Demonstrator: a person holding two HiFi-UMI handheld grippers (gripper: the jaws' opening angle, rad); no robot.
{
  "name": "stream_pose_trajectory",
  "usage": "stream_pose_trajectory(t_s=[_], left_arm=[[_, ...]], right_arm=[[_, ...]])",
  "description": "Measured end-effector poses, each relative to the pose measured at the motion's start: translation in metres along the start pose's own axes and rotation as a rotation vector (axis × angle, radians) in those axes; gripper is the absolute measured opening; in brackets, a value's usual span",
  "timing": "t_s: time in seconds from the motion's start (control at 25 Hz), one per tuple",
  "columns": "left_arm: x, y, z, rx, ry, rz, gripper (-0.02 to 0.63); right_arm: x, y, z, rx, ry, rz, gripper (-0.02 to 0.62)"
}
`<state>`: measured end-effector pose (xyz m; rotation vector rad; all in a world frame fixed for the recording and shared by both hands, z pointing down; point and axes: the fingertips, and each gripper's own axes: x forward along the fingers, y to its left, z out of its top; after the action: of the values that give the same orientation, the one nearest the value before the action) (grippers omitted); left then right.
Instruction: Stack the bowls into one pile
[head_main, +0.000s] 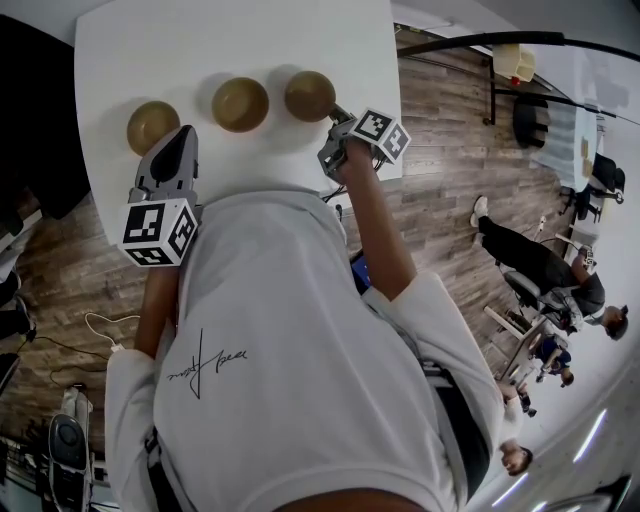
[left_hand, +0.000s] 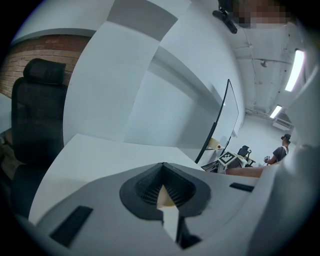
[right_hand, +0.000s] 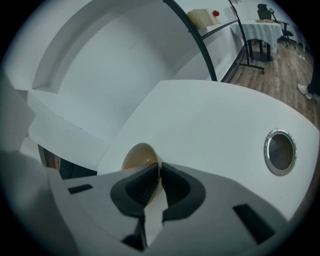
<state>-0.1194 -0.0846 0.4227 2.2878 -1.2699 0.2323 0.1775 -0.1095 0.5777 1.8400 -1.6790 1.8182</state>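
Note:
Three tan bowls stand in a row on the white table (head_main: 200, 40): a left bowl (head_main: 152, 125), a middle bowl (head_main: 240, 103) and a right bowl (head_main: 309, 95). My right gripper (head_main: 336, 122) is at the right bowl's near right edge. In the right gripper view its jaws (right_hand: 160, 169) pinch the thin rim of that bowl (right_hand: 139, 155). My left gripper (head_main: 184, 135) lies just right of the left bowl, jaws shut (left_hand: 163, 169) with nothing between them. A sliver of tan (left_hand: 166, 199) shows through the gap behind its pads.
A round metal-ringed hole (right_hand: 280, 151) sits in the tabletop to the right of the held bowl. A black office chair (left_hand: 35, 115) stands off the table's left end. Seated people (head_main: 545, 275) and a black stand (head_main: 500, 45) are on the wood floor to the right.

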Motion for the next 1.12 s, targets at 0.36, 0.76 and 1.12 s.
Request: stream_pose_trajectory(t_s=[0.36,0.76,1.12], left_arm=[[-0.002,-0.001,0.000,-0.011,-0.003,0.002,0.003],[-0.004,0.001,0.000,-0.019,-0.009,-0.001,0.003],[-0.002,0.003,-0.001,-0.036,-0.009,-0.003,0.003]], right_arm=[[-0.007,0.007,-0.001,0.035,-0.006,0.036,0.029],[-0.011,0.024,-0.002,0.048,-0.002,0.085,0.029],[-0.013,0.041,-0.005,0.042,0.012,0.122,0.029]])
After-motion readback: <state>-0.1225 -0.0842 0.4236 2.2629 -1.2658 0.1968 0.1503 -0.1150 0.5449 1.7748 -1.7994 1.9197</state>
